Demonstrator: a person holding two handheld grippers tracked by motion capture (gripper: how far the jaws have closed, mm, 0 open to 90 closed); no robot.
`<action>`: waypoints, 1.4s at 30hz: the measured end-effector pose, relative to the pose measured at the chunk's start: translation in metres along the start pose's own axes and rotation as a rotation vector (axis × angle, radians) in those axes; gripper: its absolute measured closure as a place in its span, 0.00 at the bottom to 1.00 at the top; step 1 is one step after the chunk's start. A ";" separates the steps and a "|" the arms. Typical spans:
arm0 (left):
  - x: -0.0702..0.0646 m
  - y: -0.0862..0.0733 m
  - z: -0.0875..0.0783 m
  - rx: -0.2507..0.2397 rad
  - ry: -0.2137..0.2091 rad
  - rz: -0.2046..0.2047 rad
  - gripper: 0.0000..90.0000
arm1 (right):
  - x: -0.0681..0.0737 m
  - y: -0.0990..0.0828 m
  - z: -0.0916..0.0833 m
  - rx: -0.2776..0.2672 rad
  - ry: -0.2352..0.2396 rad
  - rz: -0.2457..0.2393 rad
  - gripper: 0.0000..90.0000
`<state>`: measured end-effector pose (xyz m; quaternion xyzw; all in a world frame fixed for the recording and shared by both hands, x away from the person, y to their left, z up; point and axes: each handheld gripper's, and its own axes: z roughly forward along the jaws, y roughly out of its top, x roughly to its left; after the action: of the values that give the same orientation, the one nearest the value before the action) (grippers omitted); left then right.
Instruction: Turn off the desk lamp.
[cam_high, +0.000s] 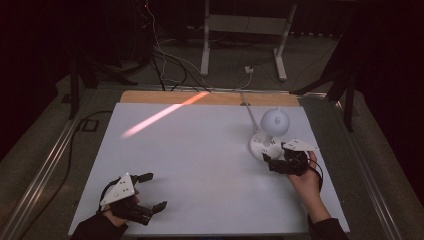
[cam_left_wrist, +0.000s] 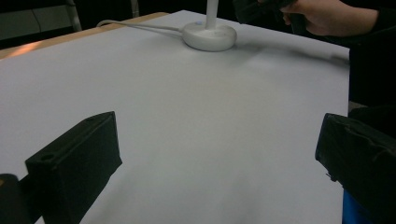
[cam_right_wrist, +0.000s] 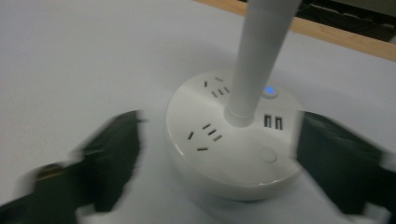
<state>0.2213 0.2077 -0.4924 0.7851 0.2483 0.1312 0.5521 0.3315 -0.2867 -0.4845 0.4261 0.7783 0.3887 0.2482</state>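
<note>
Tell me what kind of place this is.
Probably a lab or recording workspace, dimly lit: a white-topped table with a desk lamp on a socket base, loose cables on the floor, and a bare metal frame behind.

Dark sleeves; each black hand-held gripper (cam_high: 148, 191) carries a grey three-cornered plate.

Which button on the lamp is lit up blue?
The small one right beside the pole glows blue. The bigger button near the base's edge is plain white.

bare mat (cam_high: 200, 165), lamp (cam_high: 267, 140) far right
</note>
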 end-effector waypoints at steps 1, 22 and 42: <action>0.000 0.000 0.000 0.002 -0.001 0.001 0.01 | 0.001 0.000 0.000 0.015 0.025 -0.001 0.03; -0.001 0.000 -0.001 -0.002 -0.002 0.003 0.01 | 0.029 -0.030 -0.027 0.021 0.243 -0.011 0.00; -0.001 0.000 0.001 0.006 -0.004 0.006 0.01 | 0.023 -0.061 -0.049 0.012 0.280 0.007 0.00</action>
<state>0.2207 0.2068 -0.4925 0.7877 0.2453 0.1304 0.5500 0.2554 -0.3069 -0.5075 0.3718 0.8061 0.4406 0.1336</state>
